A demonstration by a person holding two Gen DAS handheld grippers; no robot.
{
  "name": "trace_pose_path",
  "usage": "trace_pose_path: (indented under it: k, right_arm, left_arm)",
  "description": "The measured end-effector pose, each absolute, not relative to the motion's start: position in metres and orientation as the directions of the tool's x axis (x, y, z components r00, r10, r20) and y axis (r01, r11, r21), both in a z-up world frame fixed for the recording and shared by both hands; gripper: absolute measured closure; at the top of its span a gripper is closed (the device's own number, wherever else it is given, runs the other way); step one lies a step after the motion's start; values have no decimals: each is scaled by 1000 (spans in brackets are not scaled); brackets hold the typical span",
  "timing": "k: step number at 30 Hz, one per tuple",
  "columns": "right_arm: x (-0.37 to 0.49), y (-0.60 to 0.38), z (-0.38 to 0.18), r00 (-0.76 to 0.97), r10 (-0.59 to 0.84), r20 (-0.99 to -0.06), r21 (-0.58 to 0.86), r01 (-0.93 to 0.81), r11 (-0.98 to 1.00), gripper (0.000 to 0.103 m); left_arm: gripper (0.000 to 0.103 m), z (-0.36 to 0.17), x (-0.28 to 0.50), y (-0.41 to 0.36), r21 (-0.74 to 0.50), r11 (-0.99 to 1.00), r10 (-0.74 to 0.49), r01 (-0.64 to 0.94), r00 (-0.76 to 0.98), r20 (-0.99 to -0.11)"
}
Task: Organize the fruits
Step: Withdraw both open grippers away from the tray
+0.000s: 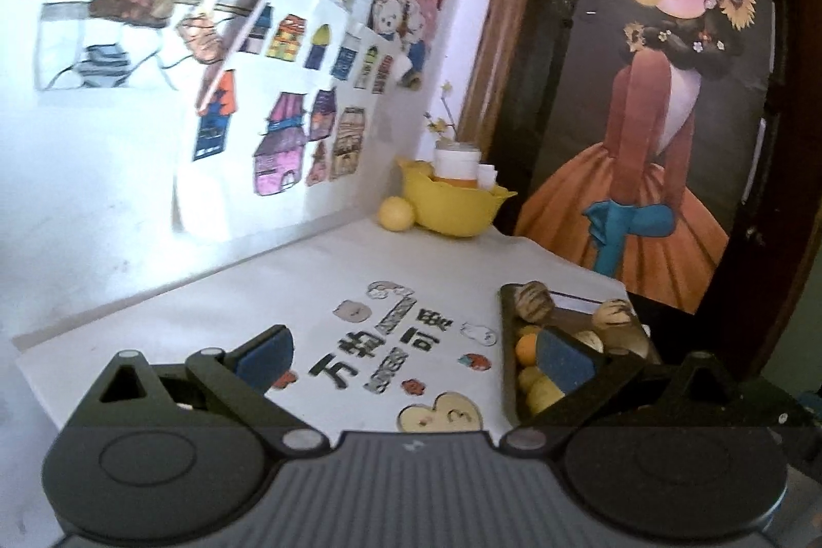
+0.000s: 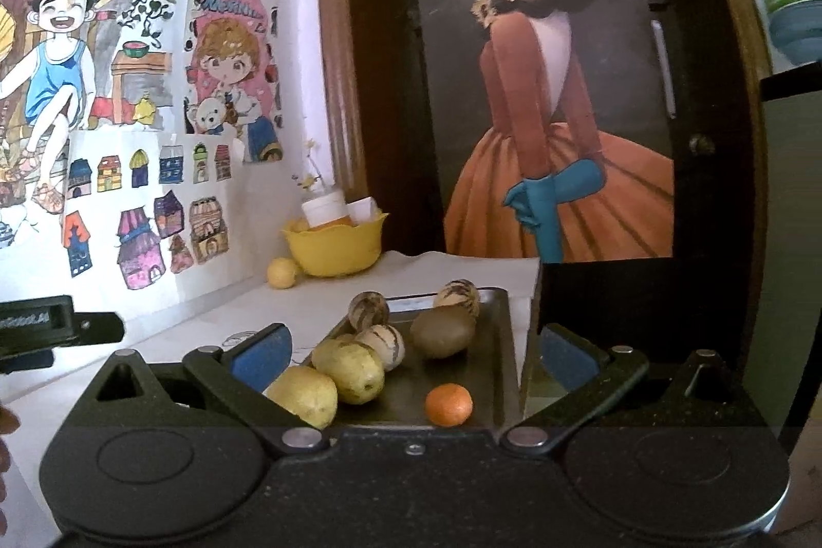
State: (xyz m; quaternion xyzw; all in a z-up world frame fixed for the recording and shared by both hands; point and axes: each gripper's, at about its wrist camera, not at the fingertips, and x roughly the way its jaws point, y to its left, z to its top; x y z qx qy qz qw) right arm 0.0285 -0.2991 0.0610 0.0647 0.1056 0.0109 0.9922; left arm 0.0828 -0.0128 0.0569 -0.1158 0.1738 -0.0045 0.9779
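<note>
Figure: both grippers held above the worktop (image 1: 154, 317), fruit not yet taken. My right gripper (image 2: 411, 355) hangs over the near edge of the dark tray (image 2: 498, 342), its fingers (image 2: 259, 355) spread wide with nothing between them. My left gripper (image 1: 411, 355) is likewise spread and empty, over the white worktop just left of the same tray (image 1: 508, 342).

The tray holds two yellow-green pears (image 2: 349, 368), an orange tangerine (image 2: 448, 403), a brown kiwi (image 2: 443, 332) and three striped round fruits (image 2: 383, 342). A yellow bowl (image 2: 334, 252) stands well apart at the back corner, with a lemon (image 2: 281, 273) just beside it on the worktop.

Step in hand, as I judge it: choosing and approaching one fruit. The nearest pear lies against my right gripper's left finger, partly hidden by it; the tangerine sits apart from the rest, roughly between the two fingers and a little toward the right one. To do this well I would take the tangerine first, since it stands clear of its neighbours, lower until the pads straddle its widest part, and close gently, because a round skin rolls out of an off-centre grip. The pears touch each other, so pinching one may nudge the other.
</note>
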Motion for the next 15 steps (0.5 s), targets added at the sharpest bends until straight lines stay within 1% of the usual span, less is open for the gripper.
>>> trace_pose_path:
  k: [7,11,15]
  right_arm:
    - [13,-293,48,980,29,-195,106,-8,994,1]
    - [6,-290,39,980,33,-197,115,-11,993,1]
    - [-3,-284,33,983,29,-183,94,-12,995,1]
  left_arm:
    - [0,42,61,-10,-177,983,-25,-40,936,-352]
    - [0,36,52,-5,-176,984,-23,-42,936,-352]
    - [0,33,44,-4,-168,985,-23,-37,939,-343]
